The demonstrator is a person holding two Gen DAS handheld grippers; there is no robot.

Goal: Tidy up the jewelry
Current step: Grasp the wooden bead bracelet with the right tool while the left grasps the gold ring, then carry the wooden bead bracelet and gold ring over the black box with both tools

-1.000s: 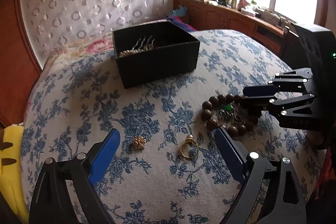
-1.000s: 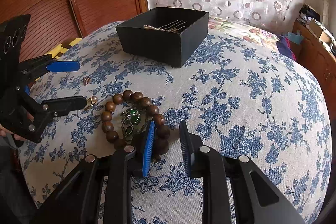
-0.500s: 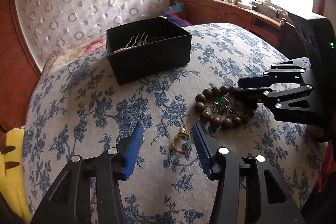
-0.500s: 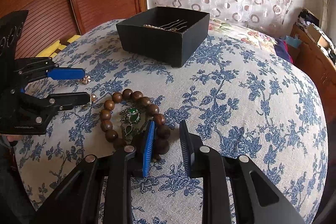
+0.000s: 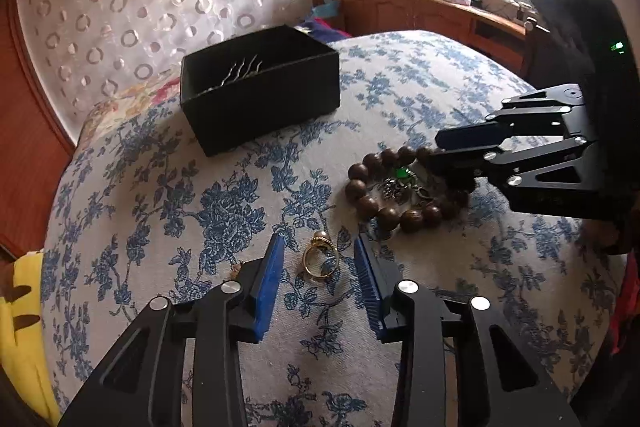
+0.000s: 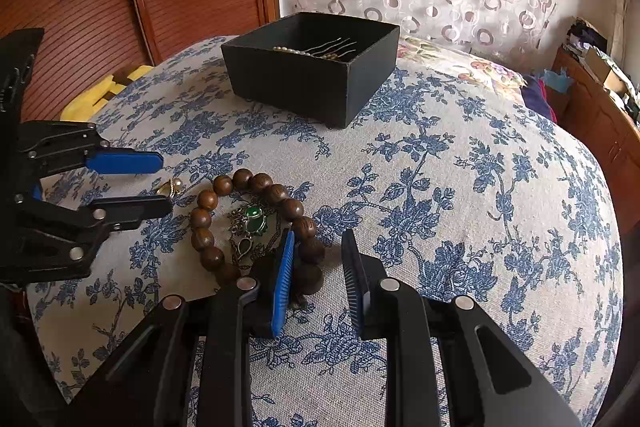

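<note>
Now the gold ring (image 5: 320, 261), topped with a small pearl, lies flat on the blue-flowered bedspread (image 5: 168, 195) between the blue pads of the left gripper (image 5: 318, 255). A second ago those jaws stood wide apart with the ring ahead of them; they have since come in around it and are closing, though a gap shows on both sides, so the pads are not yet pressing. The pick-up looks to be a moment away, the first step toward carrying the ring to the black box (image 5: 260, 99), which sits well beyond and already holds a pearl hairpin (image 6: 316, 49).

Just left of the left pad a small gold earring (image 5: 237, 269) peeks out, nearly hidden by the finger; it may get nudged. To the right lies the wooden bead bracelet (image 5: 396, 187), ringed around a green-stone pendant (image 6: 254, 217). The right gripper (image 6: 320, 259) has not moved: its jaws stand narrowly parted with nothing between them, its left finger resting against the bracelet's near beads. Nothing blocks the way to the box.
</note>
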